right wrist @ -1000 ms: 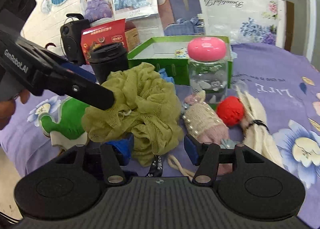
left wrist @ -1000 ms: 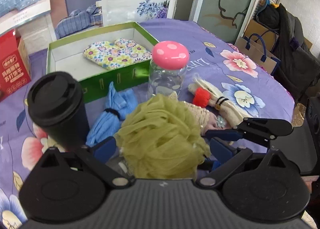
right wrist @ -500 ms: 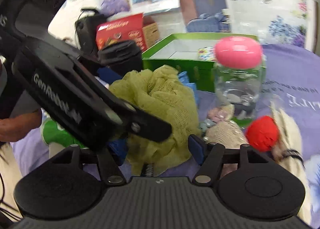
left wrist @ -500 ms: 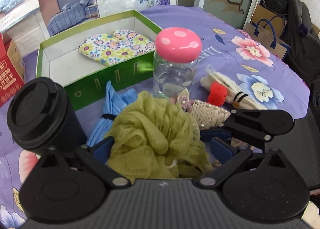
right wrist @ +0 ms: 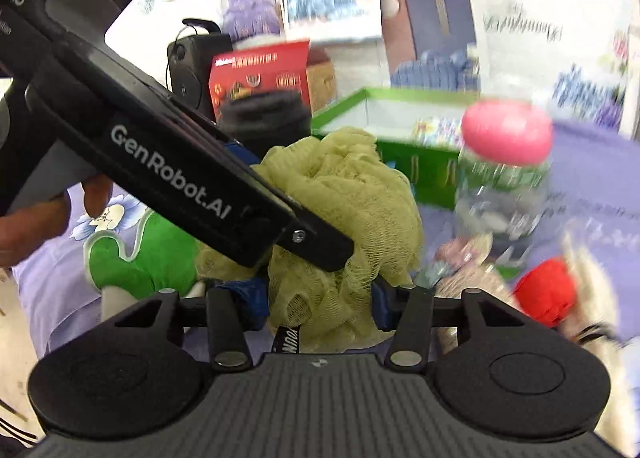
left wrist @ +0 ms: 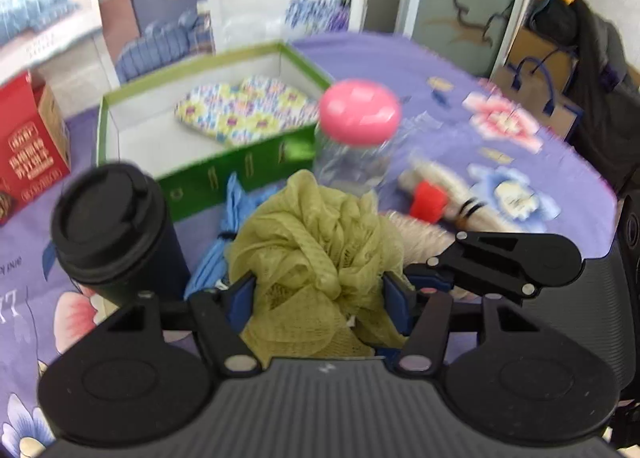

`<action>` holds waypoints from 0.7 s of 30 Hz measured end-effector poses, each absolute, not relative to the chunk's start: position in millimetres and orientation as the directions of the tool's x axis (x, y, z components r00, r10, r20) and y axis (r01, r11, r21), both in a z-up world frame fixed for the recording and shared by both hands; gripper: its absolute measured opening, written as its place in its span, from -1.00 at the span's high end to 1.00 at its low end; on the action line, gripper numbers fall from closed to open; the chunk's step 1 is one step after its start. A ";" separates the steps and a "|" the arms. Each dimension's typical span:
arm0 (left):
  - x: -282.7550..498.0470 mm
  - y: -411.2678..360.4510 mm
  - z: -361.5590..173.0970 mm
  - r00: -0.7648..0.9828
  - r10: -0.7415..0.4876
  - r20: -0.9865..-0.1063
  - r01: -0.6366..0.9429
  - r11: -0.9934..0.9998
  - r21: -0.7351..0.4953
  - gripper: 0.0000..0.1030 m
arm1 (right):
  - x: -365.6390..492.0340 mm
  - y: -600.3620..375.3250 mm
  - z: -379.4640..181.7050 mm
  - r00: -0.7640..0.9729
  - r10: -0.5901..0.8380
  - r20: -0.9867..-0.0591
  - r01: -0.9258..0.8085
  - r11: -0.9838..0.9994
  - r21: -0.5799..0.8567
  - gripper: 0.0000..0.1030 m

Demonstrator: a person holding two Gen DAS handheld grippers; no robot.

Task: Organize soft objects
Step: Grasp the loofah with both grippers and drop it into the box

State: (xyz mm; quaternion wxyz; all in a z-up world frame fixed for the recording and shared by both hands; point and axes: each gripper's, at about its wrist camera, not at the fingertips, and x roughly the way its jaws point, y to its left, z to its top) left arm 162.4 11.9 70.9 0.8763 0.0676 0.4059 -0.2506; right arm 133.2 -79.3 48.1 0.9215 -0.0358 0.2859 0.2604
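Observation:
An olive-green mesh bath pouf (left wrist: 320, 250) sits between the blue pads of my left gripper (left wrist: 320, 298), whose jaws are closing and press its sides. In the right wrist view the same pouf (right wrist: 352, 194) also lies between the pads of my right gripper (right wrist: 318, 298), whose jaws are closing on its lower part. A black finger (right wrist: 312, 238) of the left gripper crosses in front of it from the upper left. Behind stands the green box (left wrist: 240, 170) with a floral cloth (left wrist: 248, 114) inside.
A black lidded cup (left wrist: 108, 226) stands at the left and a pink-lidded jar (left wrist: 360, 118) just behind the pouf. A blue cloth (left wrist: 232, 210), a cream knit piece with a red pompom (left wrist: 430, 198) and a green plush (right wrist: 148, 254) lie around. A red carton (left wrist: 28, 154) is far left.
The left jaws have closed in from wide open onto the pouf, squeezing it narrower. The left gripper has come further across the right wrist view. The right jaws have narrowed too.

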 end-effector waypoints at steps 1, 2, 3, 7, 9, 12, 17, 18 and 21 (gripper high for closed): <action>158.5 10.9 80.0 0.562 -0.389 -0.730 0.495 0.865 -0.080 -0.18 | 129.5 -80.1 55.8 0.719 0.452 -0.529 -0.497 0.865 0.064 0.35; 155.1 9.9 90.4 0.584 -0.395 -0.709 0.498 0.864 -0.071 -0.18 | 126.8 -80.4 64.5 0.735 0.446 -0.510 -0.495 0.867 0.044 0.34; 152.6 9.0 102.1 0.610 -0.399 -0.685 0.502 0.863 -0.056 -0.18 | 125.6 -80.8 74.2 0.755 0.439 -0.488 -0.492 0.870 0.020 0.34; 161.5 5.3 146.5 0.717 -0.365 -0.594 0.486 0.872 0.051 -0.18 | 151.0 -80.3 116.3 0.796 0.437 -0.420 -0.507 0.860 -0.066 0.33; 181.0 6.1 164.4 0.762 -0.330 -0.558 0.460 0.881 0.107 -0.18 | 181.5 -77.2 134.2 0.800 0.444 -0.404 -0.518 0.851 -0.091 0.32; 224.2 11.1 179.3 0.795 -0.283 -0.536 0.424 0.892 0.157 -0.18 | 231.6 -68.2 152.2 0.791 0.450 -0.415 -0.536 0.836 -0.116 0.30; 301.7 36.1 171.2 0.767 -0.252 -0.591 0.374 0.923 0.093 -0.44 | 306.4 -54.5 142.1 0.687 0.464 -0.560 -0.577 0.816 -0.033 0.23; 313.0 41.7 167.3 0.770 -0.224 -0.598 0.339 0.937 0.085 -0.44 | 314.9 -54.1 137.6 0.668 0.460 -0.585 -0.576 0.817 -0.016 0.23; 333.3 64.7 160.5 0.767 -0.188 -0.613 0.258 0.966 0.026 -0.44 | 314.4 -61.5 134.2 0.702 0.438 -0.562 -0.552 0.833 -0.041 0.23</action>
